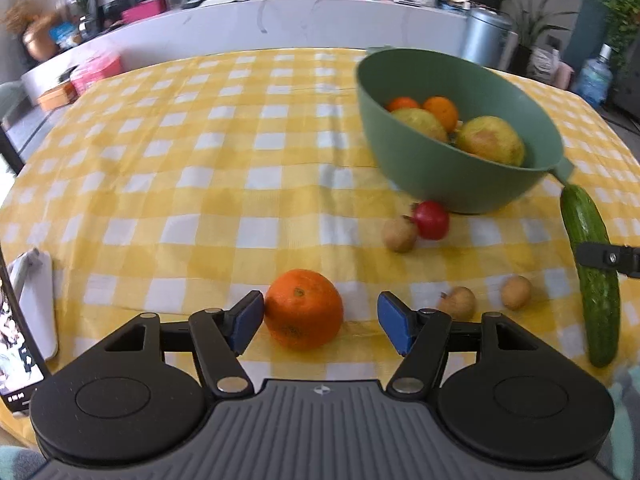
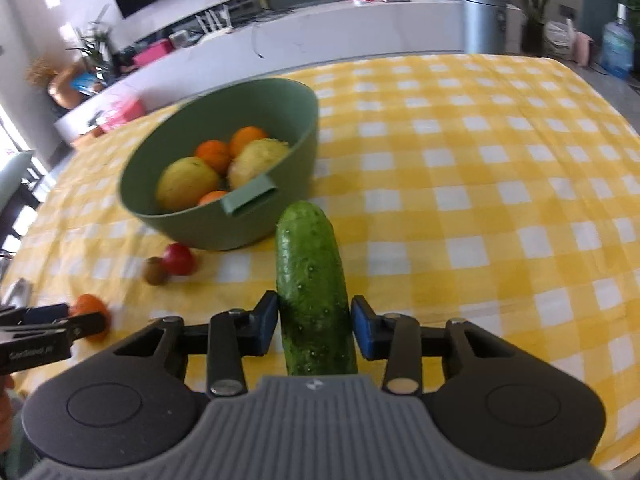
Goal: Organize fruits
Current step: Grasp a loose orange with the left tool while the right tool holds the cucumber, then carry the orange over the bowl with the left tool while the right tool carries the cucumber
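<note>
Left gripper (image 1: 321, 322): jaws spread, not clenched. An orange (image 1: 303, 309) sits on the yellow-checked tablecloth (image 1: 208, 168) between the 2 blue pads; the left pad (image 1: 247, 320) is touching or nearly touching its skin, the right pad stands clear at 3 o'clock of it.

Right gripper (image 2: 315, 326): cucumber (image 2: 312, 288) lies lengthwise between the pads, pointing to 12 o'clock. The left pad (image 2: 267, 326) meets its flank; a sliver of gap shows at the right pad, so a firm clamp cannot be confirmed.

Farther out, left wrist view: 2 small brown fruits (image 1: 458, 302) at 3 o'clock of the orange, then a brown fruit (image 1: 399, 234) touching a red fruit (image 1: 431, 220).

Beyond, the green bowl (image 1: 424, 168) holds oranges and yellow-green fruits; its handle is near the cucumber's far tip.
</note>
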`<state>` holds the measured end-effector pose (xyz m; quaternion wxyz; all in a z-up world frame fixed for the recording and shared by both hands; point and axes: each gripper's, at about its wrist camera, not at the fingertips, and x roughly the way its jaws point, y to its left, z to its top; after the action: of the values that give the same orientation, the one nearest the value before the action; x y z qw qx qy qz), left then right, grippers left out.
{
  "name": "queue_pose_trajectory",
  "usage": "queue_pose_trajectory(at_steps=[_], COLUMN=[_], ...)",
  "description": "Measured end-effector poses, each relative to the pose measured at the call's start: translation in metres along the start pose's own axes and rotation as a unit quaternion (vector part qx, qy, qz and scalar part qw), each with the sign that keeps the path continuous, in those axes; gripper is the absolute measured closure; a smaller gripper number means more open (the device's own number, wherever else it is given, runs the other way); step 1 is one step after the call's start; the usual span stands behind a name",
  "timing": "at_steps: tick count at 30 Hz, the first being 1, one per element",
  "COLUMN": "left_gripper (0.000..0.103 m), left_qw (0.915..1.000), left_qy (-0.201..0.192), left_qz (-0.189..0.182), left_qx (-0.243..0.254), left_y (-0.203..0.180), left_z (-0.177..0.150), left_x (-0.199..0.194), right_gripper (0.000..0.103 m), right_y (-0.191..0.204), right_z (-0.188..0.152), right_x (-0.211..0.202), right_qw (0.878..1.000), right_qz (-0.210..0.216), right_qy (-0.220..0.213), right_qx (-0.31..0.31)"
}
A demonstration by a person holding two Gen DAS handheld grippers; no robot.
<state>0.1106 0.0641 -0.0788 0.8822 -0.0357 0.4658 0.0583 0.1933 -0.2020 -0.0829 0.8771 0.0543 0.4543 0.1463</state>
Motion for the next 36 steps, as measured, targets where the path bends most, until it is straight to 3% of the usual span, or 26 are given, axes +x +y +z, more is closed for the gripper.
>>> queue_pose_trajectory(at_steps=[6,11,14,25,36], left_gripper=[0.028,0.046,0.05,0.052,0.046], left_qw=[0.9993,0.9977,0.9968,0.9952,0.9932], left_qy=[0.009,0.021,0.018,0.015,0.008], left_qz=[0.005,-0.011,-0.021,-0.033,-0.036], left_qx=[-0.035,-0.064,-0.075,-0.091,-0.11], left_y=[0.01,0.017,0.02,0.024,0.028], left_z=[0.003,0.003,0.002,0.002,0.002], left_x=[0.009,0.017,0.017,0.019,0.02], right_gripper=[0.067,0.067,0.065,0.061,0.062], right_y=[0.002,0.002,0.004,0.006,0.005], right_z=[0.006,0.004,0.003,-0.001,0.0], right_x=[0.019,0.021,0.022,0.025,0.028], right_qw=[0.999,0.999,0.999,0.998,0.998], right_qz=[-0.011,-0.015,-0.02,-0.03,-0.031], right_qy=[0.031,0.033,0.035,0.05,0.051], right_qx=[0.0,-0.003,-0.01,-0.022,-0.011])
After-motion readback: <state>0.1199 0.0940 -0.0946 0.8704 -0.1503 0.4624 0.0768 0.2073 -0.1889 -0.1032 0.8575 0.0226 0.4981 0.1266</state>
